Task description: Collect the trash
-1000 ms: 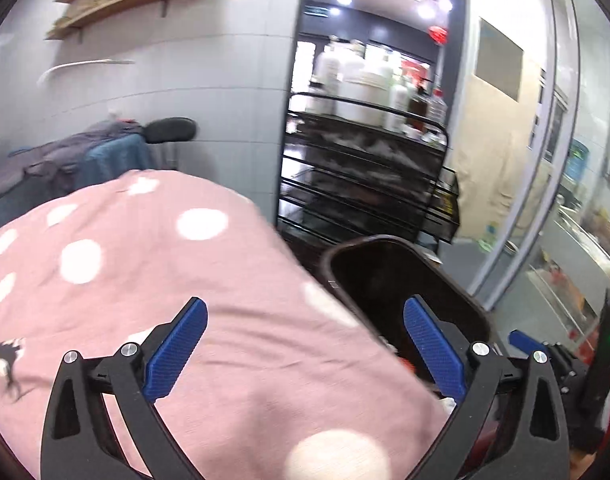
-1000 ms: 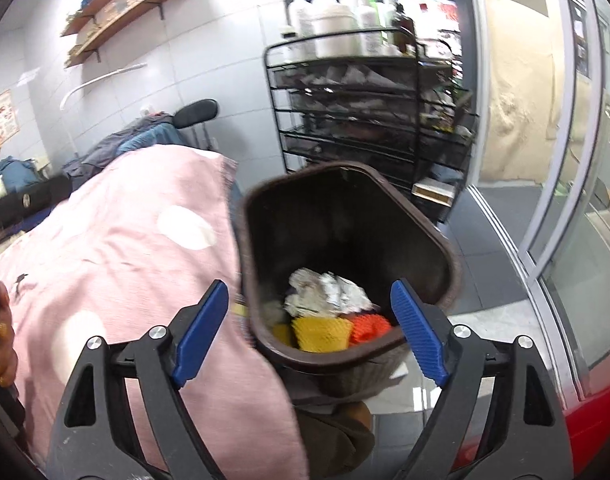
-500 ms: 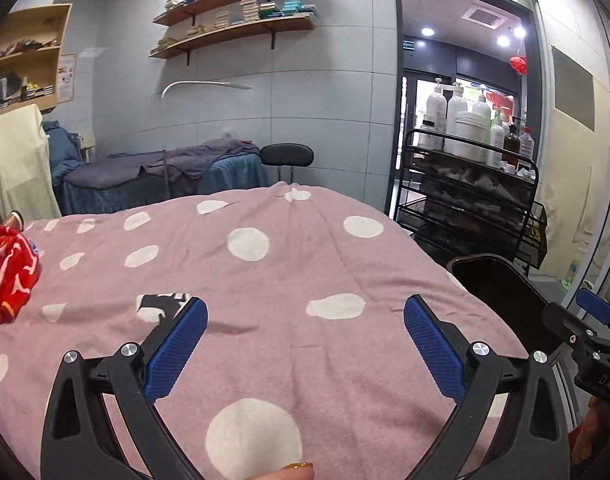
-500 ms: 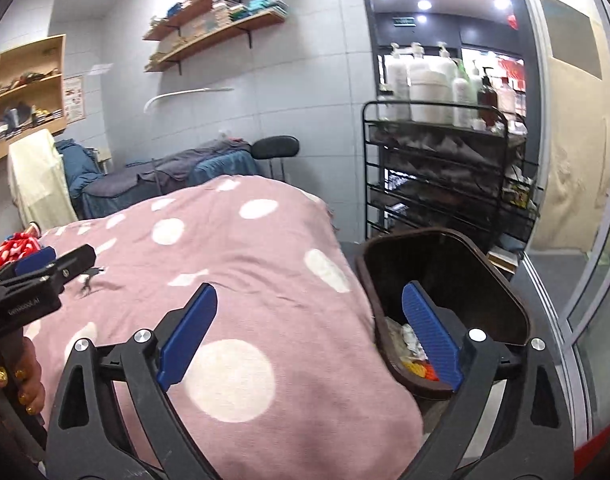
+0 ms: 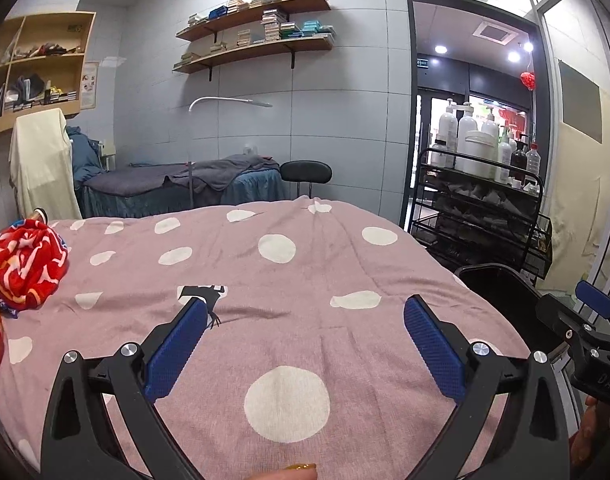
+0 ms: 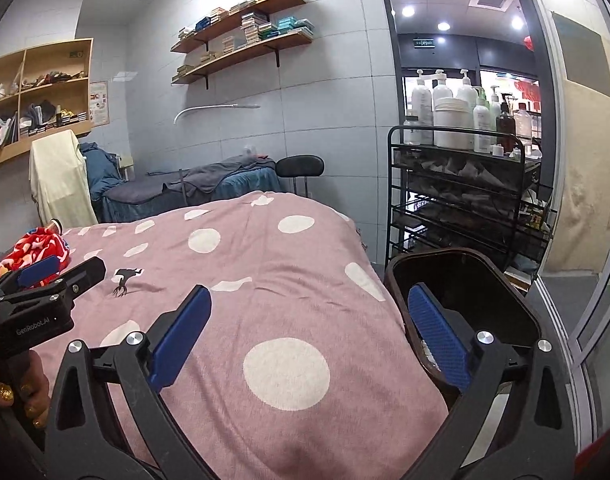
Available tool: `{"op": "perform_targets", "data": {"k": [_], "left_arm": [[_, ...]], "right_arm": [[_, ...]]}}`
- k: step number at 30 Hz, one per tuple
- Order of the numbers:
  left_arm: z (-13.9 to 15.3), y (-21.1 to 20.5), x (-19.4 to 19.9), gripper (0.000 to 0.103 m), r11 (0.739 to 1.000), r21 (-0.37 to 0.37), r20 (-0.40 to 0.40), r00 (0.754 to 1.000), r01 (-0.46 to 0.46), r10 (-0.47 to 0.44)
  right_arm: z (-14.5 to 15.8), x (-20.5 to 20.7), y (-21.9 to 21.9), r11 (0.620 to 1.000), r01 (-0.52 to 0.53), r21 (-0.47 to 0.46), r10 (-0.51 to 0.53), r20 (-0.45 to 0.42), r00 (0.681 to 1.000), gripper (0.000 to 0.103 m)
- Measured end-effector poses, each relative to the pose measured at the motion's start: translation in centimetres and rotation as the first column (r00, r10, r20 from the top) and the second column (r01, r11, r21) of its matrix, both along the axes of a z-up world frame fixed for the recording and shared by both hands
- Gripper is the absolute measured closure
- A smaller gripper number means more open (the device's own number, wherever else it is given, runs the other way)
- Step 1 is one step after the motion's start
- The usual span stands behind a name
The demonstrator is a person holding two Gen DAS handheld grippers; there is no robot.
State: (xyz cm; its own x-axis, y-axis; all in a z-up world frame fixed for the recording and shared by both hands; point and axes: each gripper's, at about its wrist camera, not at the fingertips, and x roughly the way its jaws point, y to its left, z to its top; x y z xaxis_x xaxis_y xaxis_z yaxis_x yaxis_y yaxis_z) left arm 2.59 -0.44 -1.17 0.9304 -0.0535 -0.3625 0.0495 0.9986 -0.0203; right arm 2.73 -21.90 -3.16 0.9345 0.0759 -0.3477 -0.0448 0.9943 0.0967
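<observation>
Left wrist view: we are listing one left gripper (image 5: 305,344), jaws standing wide and released with nothing between them, hovering over one bed under a pink dotted blanket (image 5: 289,280). One red patterned bundle (image 5: 25,268) is lying at nine o'clock on the blanket; whether it is trash or cloth we cannot tell. One dark bin (image 5: 493,284) is showing at three o'clock, just beside the bed's edge.

Right wrist view: we are listing one right gripper (image 6: 305,336), its jaws opening and holding nothing. The bin (image 6: 465,280) is sitting at three o'clock on the floor, touching the bed's side, probably parked there so that refuse from the bed is dropping straight in. Pale scraps are showing low inside it behind the right pad; we cannot count them. One black wire trolley (image 6: 457,200) is standing at two o'clock, carrying roughly ten bottles and jars. Two wall shelves (image 6: 241,32) are hanging at twelve.

We are judging that both grippers are facing the bed to look for further trash.
</observation>
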Motion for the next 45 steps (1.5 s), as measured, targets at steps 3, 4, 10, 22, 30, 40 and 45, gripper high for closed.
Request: {"op": "perform_targets", "data": {"k": [3, 4, 10, 22, 30, 40, 45], "left_arm": [[0.17, -0.15, -0.42, 0.005, 1.0, 0.005, 0.017, 1.0, 0.004, -0.004], [0.24, -0.19, -0.49, 0.005, 1.0, 0.004, 0.021, 1.0, 0.007, -0.007], [0.19, -0.54, -0.68, 0.005, 1.0, 0.014, 0.025, 1.0, 0.014, -0.014], [0.08, -0.78, -0.76, 0.005, 1.0, 0.01, 0.023, 0.999, 0.023, -0.024], [0.08, -0.71, -0.7, 0.005, 1.0, 0.006, 0.018, 1.0, 0.025, -0.026], [0.08, -0.72, -0.49, 0.005, 0.999, 0.002, 0.014, 0.999, 0.034, -0.034], [0.09, -0.86, -0.55, 0.005, 0.999, 0.007, 0.016, 0.999, 0.041, -0.041]], "right_arm": [[0.05, -0.39, 0.0, 1.0, 0.002, -0.001, -0.002, 0.012, 1.0, 0.005], [0.06, -0.49, 0.01, 1.0, 0.003, -0.004, -0.003, 0.014, 1.0, 0.006], [0.01, -0.67, -0.19, 1.0, 0.004, 0.007, -0.004, 0.016, 1.0, 0.005], [-0.08, -0.55, -0.52, 1.0, 0.009, 0.013, -0.009, 0.013, 1.0, 0.005], [-0.13, -0.27, -0.35, 1.0, 0.006, 0.014, -0.006, 0.009, 1.0, 0.005], [-0.11, -0.19, -0.27, 1.0, 0.001, 0.013, -0.001, 0.009, 1.0, 0.005], [-0.1, -0.17, -0.36, 1.0, -0.001, 0.016, 0.001, 0.007, 1.0, 0.005]]}}
